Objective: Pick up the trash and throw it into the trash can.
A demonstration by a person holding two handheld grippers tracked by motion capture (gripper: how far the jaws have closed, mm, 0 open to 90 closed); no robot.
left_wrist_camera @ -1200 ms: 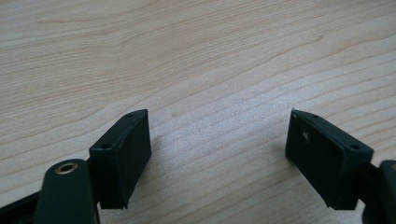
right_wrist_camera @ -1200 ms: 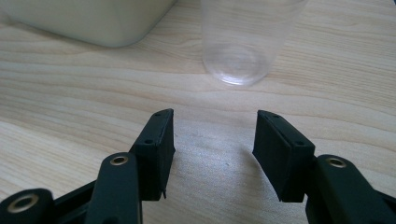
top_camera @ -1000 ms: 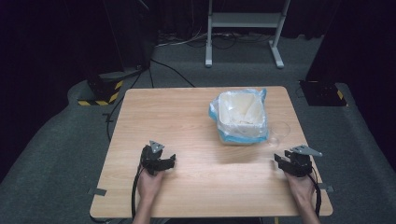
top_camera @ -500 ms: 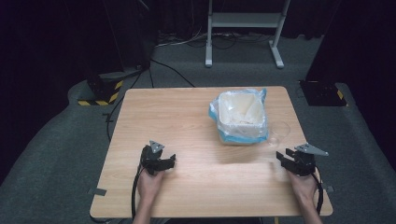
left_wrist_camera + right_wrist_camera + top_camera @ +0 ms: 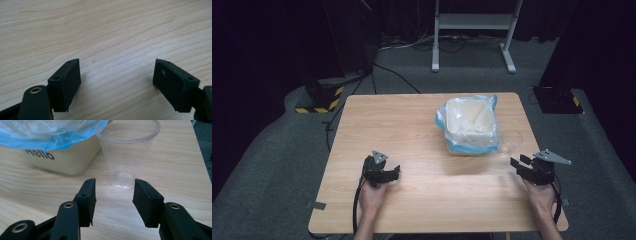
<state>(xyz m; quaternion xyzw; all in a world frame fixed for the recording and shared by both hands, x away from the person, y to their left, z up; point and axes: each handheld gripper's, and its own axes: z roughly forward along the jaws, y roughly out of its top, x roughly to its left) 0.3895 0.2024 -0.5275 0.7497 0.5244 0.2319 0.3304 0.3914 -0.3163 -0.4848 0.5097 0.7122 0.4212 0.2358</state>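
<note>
One light wooden rectangular table (image 5: 412, 130), grain running across its width.

One cream plastic bin (image 5: 469, 127) lined with a crumpled blue-and-clear plastic bag, standing upright on the table's far right part; the right gripper view shows the dark word "Hello" (image 5: 40, 154) printed on its side wall.

One clear, thin-walled plastic cup (image 5: 126, 152), upright and empty, just beside the bin's right side; whether the two touch cannot be told. In the high view the cup (image 5: 511, 141) stands near the table's right edge, a little beyond the right gripper.

Two black two-jaw grippers, one in each of the person's hands, forearms entering from the near edge.
- Left gripper (image 5: 384, 172): low over the near left of the table, well apart from bin and cup; jaws spread wide with bare wood between them.
- Right gripper (image 5: 524, 165): at the near right, pointed level at the cup's base; its jaws have just been closing, yet stand apart with nothing between them, the cup just beyond their tips.
</note>
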